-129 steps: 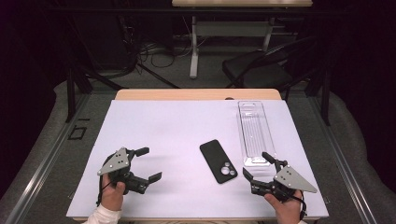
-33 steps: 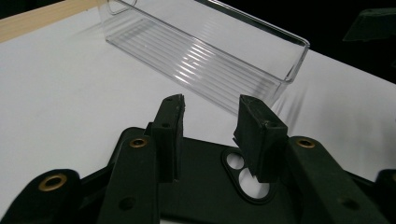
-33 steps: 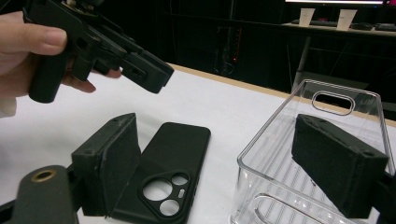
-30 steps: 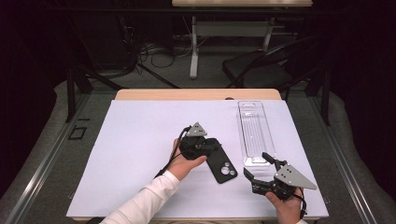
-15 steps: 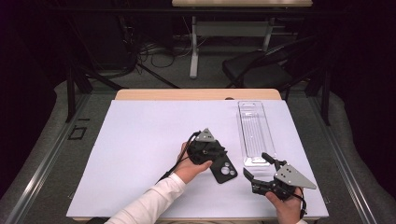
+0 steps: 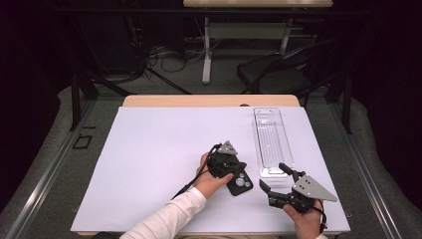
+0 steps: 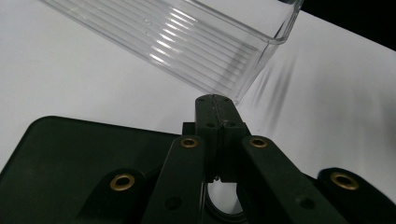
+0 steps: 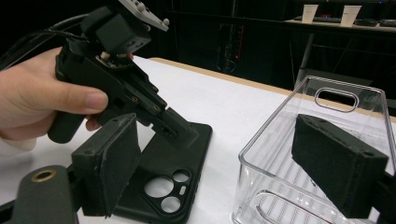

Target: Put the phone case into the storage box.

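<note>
High view has the black phone case lying flat on the white tabletop, just left of the near end of the clear plastic bin. Left gripper is down over the case's far edge, and the left gripper view shows its fingers pressed together along that edge; they've just been closing. I can't really tell if they've pinched the rim or just met above it. Right gripper sits parked near the bin with its fingers spread wide and nothing between them. My guess is this case is light, thin and kinda floppy, so it'll bend if grabbed by a corner. I'd pinch a long side rim, away from the camera cutout, since flat-on-table stuff is slippery to get under.
</note>
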The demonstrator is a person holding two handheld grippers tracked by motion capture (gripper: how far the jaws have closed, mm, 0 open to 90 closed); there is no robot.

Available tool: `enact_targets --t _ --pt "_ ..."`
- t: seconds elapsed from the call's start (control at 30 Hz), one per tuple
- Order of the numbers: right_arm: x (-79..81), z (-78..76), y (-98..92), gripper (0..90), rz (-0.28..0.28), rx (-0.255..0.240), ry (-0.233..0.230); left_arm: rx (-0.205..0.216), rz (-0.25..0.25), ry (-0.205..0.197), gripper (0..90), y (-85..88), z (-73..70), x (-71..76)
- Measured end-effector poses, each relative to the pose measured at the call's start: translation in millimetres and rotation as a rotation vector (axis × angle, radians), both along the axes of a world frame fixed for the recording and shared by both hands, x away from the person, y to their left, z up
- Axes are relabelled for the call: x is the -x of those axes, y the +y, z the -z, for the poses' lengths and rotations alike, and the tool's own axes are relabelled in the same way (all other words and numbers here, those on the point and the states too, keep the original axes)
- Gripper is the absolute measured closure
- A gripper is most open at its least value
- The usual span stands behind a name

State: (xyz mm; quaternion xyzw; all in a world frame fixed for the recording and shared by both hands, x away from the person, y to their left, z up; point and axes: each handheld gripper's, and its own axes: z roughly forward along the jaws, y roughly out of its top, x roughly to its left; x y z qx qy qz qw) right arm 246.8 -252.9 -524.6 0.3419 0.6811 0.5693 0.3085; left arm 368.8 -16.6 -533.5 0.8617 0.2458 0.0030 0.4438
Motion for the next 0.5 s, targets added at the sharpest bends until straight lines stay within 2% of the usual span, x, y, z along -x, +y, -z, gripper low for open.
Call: enact_targets --t 0.1,0.5 --pt "-0.2 0.2 -0.2 14.3 -0.001 0.000 0.000 0.001 -0.001 0.004 90.0 -3.4 3.5 0.1" --pt "-0.5 0.6 -0.8 14.2 0.000 -0.006 0.003 -0.048 0.011 0.021 90.0 -23.7 18.1 4.7"
